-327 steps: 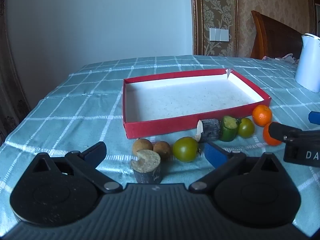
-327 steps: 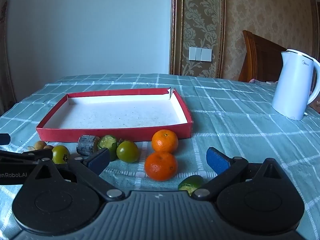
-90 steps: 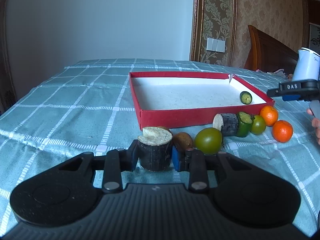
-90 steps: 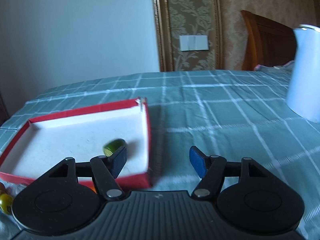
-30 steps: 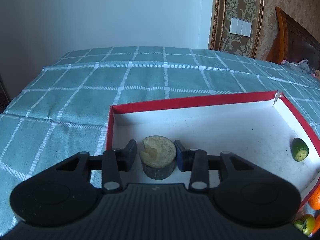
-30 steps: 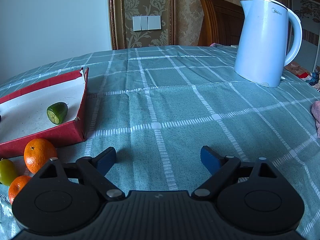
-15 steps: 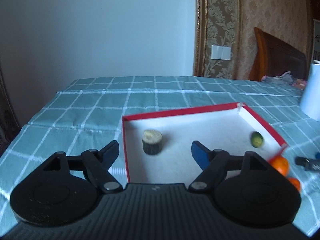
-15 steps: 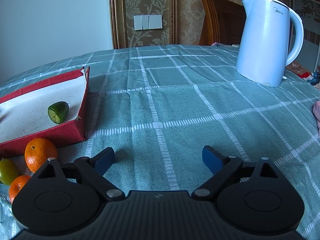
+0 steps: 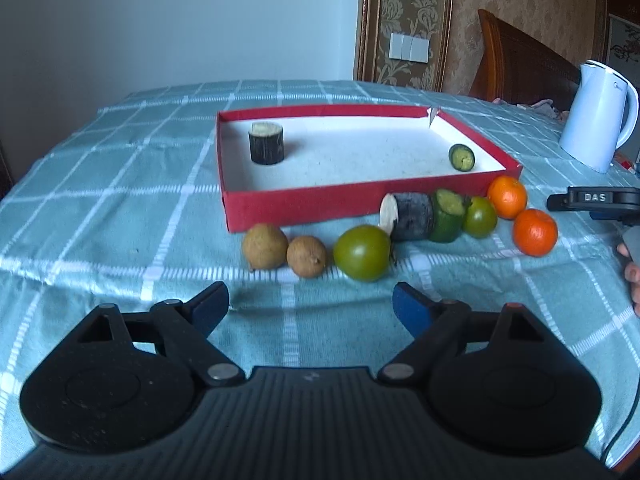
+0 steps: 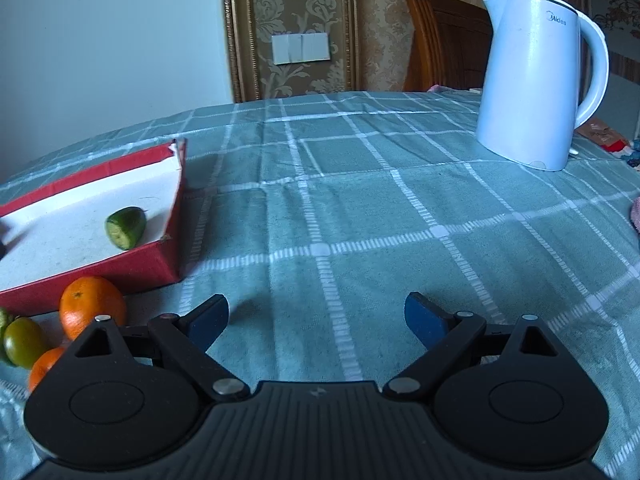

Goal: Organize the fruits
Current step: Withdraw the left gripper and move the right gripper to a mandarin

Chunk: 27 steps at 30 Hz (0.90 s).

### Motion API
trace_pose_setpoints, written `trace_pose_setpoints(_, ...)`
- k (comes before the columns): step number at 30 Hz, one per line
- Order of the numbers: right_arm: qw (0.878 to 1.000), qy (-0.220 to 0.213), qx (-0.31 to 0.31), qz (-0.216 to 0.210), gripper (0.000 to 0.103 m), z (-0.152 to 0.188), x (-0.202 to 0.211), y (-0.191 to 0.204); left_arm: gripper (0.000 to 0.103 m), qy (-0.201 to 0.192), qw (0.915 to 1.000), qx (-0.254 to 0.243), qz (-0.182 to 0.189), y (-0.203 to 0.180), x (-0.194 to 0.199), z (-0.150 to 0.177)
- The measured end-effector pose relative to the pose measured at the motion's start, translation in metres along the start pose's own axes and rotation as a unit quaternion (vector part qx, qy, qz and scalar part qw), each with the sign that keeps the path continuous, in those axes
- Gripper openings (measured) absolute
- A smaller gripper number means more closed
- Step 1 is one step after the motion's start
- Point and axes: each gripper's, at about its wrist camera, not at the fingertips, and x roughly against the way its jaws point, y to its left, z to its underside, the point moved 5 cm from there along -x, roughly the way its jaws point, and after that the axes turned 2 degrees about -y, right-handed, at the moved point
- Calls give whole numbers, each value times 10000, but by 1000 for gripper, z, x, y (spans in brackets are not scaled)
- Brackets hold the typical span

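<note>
The red tray (image 9: 304, 204) holds a dark sugarcane stub (image 9: 266, 148) at its far left and a green cucumber piece (image 9: 461, 157) at its right. In front of the tray lie two brown longans (image 9: 265, 246), a green tomato (image 9: 362, 253), a second dark stub (image 9: 408, 216), a cucumber chunk (image 9: 448, 216), a small green tomato (image 9: 479, 217) and two oranges (image 9: 535, 232). My left gripper (image 9: 310, 308) is open and empty, just short of the longans. My right gripper (image 10: 316, 320) is open and empty over bare cloth, right of the tray (image 10: 120, 268).
A white electric kettle (image 10: 532, 80) stands at the back right, also seen in the left wrist view (image 9: 596, 116). The table has a teal checked cloth (image 10: 360, 200). A wooden chair (image 10: 444, 40) stands behind the table.
My left gripper has pulled back from the tray, leaving the stub inside it; the row of fruit is in front of it again. The right gripper has barely moved.
</note>
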Motion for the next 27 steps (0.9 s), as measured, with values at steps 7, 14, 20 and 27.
trace_pose_setpoints(7, 9948, -227, -123, -987, 96, 15, 43, 7, 94, -41, 9999, -152, -63, -1, -4, 3)
trace_pose_setpoints(14, 9885, -285, 352, -1442, 95, 20, 64, 41, 98, -89, 9999, -104, -64, 0, -6, 4)
trace_pose_setpoints(20, 9831, -358, 928, -1538, 94, 32, 65, 76, 101, -58, 9999, -60, -61, 1, -8, 3)
trace_pose_setpoints(27, 9802, -105, 1143, -1610, 62, 35, 53, 100, 102, -49, 10000, -68, -43, 0, -9, 3)
